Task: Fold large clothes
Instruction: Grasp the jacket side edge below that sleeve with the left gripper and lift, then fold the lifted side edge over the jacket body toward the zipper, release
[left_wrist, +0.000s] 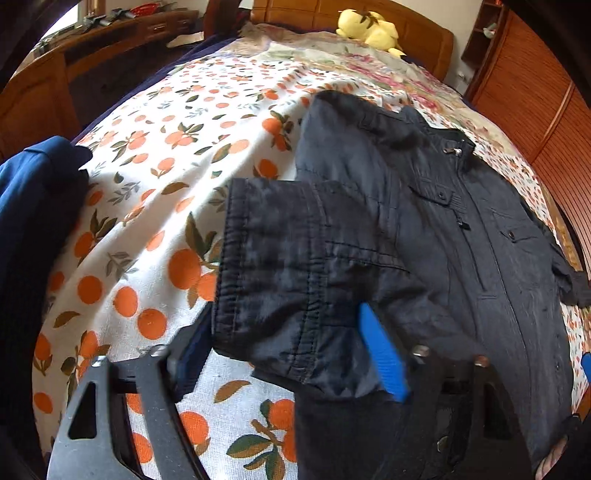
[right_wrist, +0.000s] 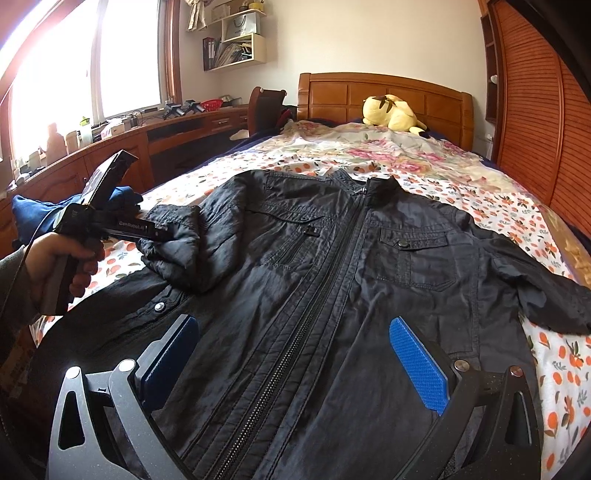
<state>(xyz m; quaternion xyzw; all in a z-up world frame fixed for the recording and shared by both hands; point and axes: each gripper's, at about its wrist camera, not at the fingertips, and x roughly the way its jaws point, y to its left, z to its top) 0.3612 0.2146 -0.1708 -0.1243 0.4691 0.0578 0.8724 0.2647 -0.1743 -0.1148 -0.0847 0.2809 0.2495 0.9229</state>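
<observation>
Jacket (right_wrist: 332, 266), dark and zipped to the collar, lies front-up across a bed (right_wrist: 461, 192) covered by a sheet printed with oranges, its collar toward the wooden headboard (right_wrist: 384, 96) where a yellow plush toy (right_wrist: 391, 110) rests. One sleeve (left_wrist: 295, 258) has been drawn in over the jacket's side, and its ribbed cuff sits between the blue pads (left_wrist: 384, 354) of the left tongs (left_wrist: 295, 354); the cuff fills the gap there, but whether the pads actually press on it cannot be told from the left wrist view. In the right wrist view a hand (right_wrist: 55, 266) grips the handle of those tongs at the bed's edge, their tip at the bunched sleeve. The right tongs (right_wrist: 295, 362) hover low over the jacket's lower front with their pads well apart on either side of the zipper (right_wrist: 314, 314), holding nothing. The other sleeve (right_wrist: 546, 291) stretches out toward the sheet's far edge. A blue garment (left_wrist: 33, 192) lies heaped at the bed's side, near a wooden table (right_wrist: 110, 147) under the bright window (right_wrist: 74, 66).
</observation>
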